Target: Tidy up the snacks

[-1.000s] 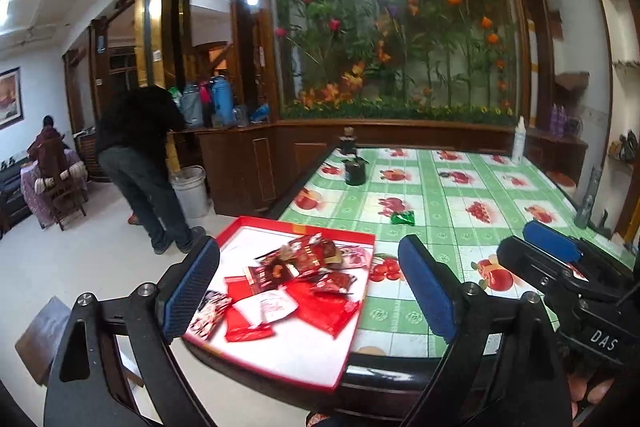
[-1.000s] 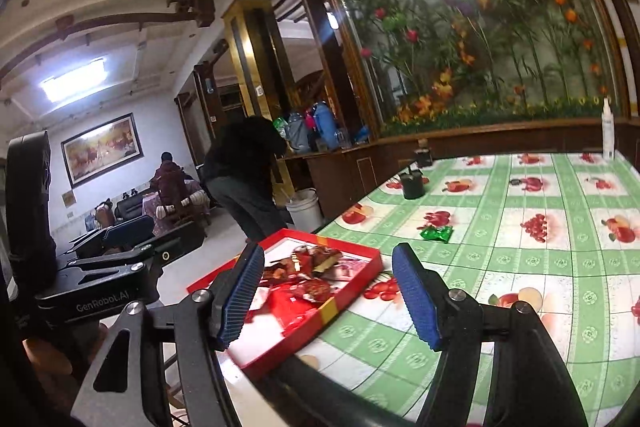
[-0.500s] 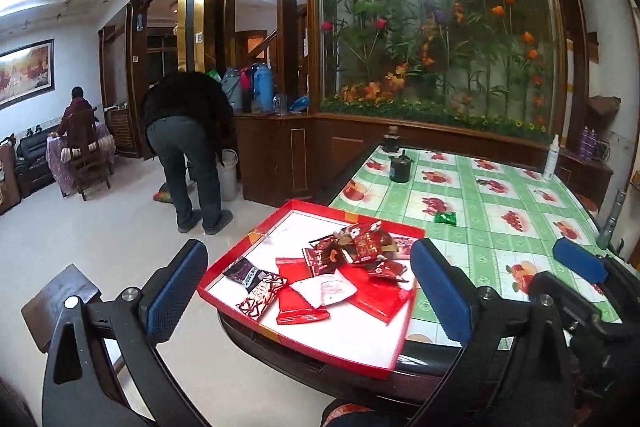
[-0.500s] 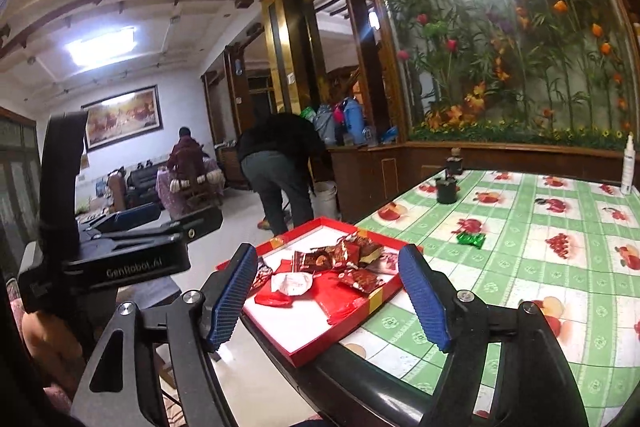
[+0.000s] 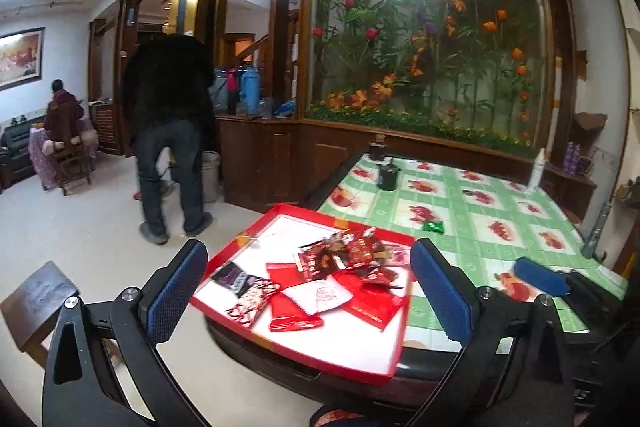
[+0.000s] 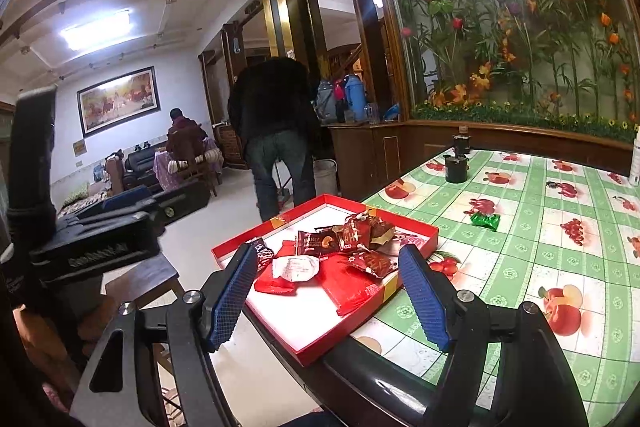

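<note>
Red cardboard forms the shallow rectangular tray (image 5: 362, 375) with a white floor, which sits at the near corner of the table (image 5: 492, 203) covered in a green-and-white checked cloth printed with fruit; one corner of the tray overhangs the table's dark edge. Inside it lies a loose heap of snack packets (image 5: 344, 263): roughly ten can be made out, though the overlap keeps the count uncertain. Among them are one white packet (image 5: 320, 297), one plain red flat packet (image 5: 290, 307) beside it, and two dark patterned packets (image 5: 240, 287) nearest the tray's left rim. The rest are red-and-brown wrappers piled toward the far side. One small green wrapped sweet (image 5: 434, 225) lies alone on the cloth, well apart from the tray.

Farther back on the table stand two small black containers (image 5: 387, 177), one behind the other, and one white bottle (image 5: 536, 171) near the far right edge.

The left gripper (image 5: 308, 301), with two blue-padded fingers, has just been opening and now stands spread wide with nothing between its pads, hovering short of the tray. The right gripper (image 6: 328, 295) has likewise eased apart a little and is empty, its pads clear of the packets.

Two people are in the room beyond: one standing person in dark clothes (image 5: 170, 131), bent forward, and one seated person (image 5: 64, 111) at a distant table.
</note>
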`<state>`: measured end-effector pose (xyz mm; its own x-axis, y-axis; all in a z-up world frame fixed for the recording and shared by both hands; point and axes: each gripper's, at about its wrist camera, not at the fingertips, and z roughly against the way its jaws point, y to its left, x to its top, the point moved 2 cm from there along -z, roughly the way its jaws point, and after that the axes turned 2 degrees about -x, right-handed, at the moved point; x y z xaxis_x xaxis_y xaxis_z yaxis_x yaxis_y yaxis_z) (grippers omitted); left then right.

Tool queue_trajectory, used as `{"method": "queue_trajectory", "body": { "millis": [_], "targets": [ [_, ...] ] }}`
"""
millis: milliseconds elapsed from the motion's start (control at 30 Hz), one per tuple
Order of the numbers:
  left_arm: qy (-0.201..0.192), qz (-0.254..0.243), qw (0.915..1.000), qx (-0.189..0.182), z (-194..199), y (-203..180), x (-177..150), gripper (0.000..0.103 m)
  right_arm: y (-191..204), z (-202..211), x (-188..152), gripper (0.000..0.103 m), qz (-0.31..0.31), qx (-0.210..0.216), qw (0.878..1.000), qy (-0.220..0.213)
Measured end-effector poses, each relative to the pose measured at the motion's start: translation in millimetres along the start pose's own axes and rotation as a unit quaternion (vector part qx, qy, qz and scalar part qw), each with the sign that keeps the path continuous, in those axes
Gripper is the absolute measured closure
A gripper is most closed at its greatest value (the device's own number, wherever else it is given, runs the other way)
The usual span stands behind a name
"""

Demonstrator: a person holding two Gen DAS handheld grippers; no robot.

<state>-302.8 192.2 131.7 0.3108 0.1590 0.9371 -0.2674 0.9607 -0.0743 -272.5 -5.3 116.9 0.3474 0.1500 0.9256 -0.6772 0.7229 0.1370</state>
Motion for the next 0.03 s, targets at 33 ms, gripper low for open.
{"method": "queue_trajectory", "body": {
  "millis": [33],
  "targets": [
    [-0.003, -0.004, 1.0000, -0.002, -1.2, -2.7, 0.5, 0.000, -1.9, -1.8, -0.1, 0.028, -0.002, -0.002, 1.000, 0.002]
  ]
}}
